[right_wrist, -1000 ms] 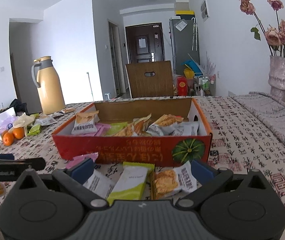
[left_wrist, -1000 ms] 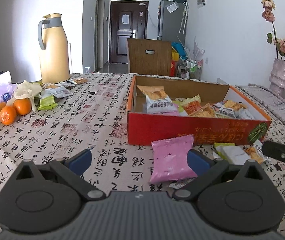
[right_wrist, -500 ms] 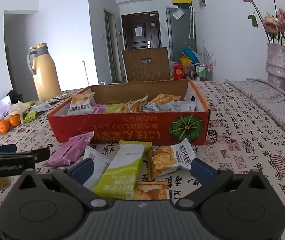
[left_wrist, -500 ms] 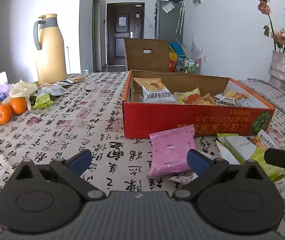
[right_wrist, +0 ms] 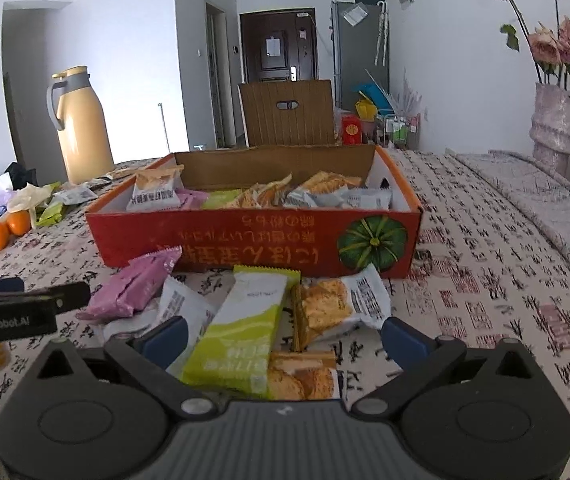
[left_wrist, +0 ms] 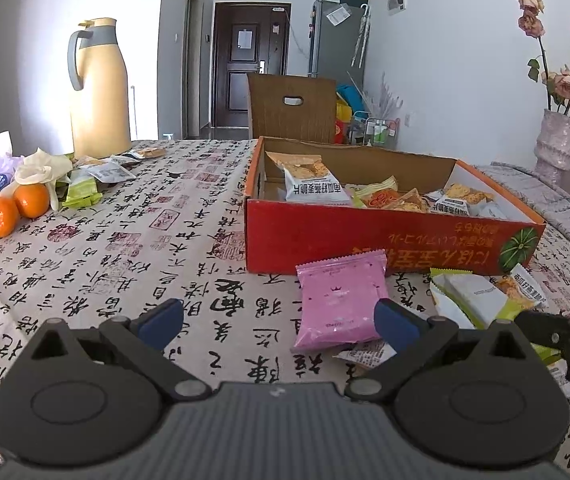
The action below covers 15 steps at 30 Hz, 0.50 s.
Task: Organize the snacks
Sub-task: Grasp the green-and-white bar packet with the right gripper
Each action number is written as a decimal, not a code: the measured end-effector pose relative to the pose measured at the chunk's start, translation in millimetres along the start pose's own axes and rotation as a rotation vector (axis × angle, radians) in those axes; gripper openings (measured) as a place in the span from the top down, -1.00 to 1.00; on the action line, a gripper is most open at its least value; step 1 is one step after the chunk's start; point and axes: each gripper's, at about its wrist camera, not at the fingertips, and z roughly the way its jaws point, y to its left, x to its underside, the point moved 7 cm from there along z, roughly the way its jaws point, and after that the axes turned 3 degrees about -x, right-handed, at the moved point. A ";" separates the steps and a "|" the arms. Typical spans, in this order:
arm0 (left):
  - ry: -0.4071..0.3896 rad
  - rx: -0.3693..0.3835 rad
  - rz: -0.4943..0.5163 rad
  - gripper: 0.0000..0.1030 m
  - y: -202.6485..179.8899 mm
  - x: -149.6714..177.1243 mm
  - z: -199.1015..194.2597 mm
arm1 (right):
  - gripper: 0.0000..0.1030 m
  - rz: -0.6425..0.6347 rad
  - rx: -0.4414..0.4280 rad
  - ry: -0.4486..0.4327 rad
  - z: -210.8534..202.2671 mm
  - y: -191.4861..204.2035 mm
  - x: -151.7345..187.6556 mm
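Right wrist view: my right gripper [right_wrist: 281, 340] hangs wide open over a green bar packet [right_wrist: 245, 332], its long axis running away from me toward the red box [right_wrist: 253, 236]. My left gripper [left_wrist: 279, 320], also spread empty, sits beside a pink packet [left_wrist: 339, 300] lying lengthwise toward the box.

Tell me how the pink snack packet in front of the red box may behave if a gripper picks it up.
The pink snack packet looks puffed and thin-walled, so it is probably light and may crumple. Its film looks smooth, so it could slip. Its contents may be fragile.
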 end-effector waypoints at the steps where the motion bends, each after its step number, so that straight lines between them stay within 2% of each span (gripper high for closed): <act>1: 0.001 0.000 0.000 -1.00 0.1 0.1 0.2 | -0.93 -0.012 -0.003 -0.002 1.2 2.7 -2.6; 2: 0.002 0.001 0.000 -1.00 0.3 0.1 0.4 | -0.90 -0.023 -0.007 -0.002 2.8 5.3 -4.9; 8: 0.012 0.003 -0.007 -1.00 1.1 0.5 1.2 | -0.38 -0.060 -0.020 0.073 28.5 21.1 -14.9; 10: 0.016 0.005 -0.008 -1.00 1.3 0.9 1.9 | -0.10 -0.047 -0.021 0.106 38.4 21.5 -13.8; 12: 0.019 0.005 -0.008 -1.00 1.1 1.2 2.6 | -0.02 -0.030 -0.023 0.137 46.9 19.6 -9.7; 15: 0.023 0.007 -0.009 -1.00 1.2 1.3 3.5 | -0.02 0.004 -0.034 0.152 53.0 14.4 -4.4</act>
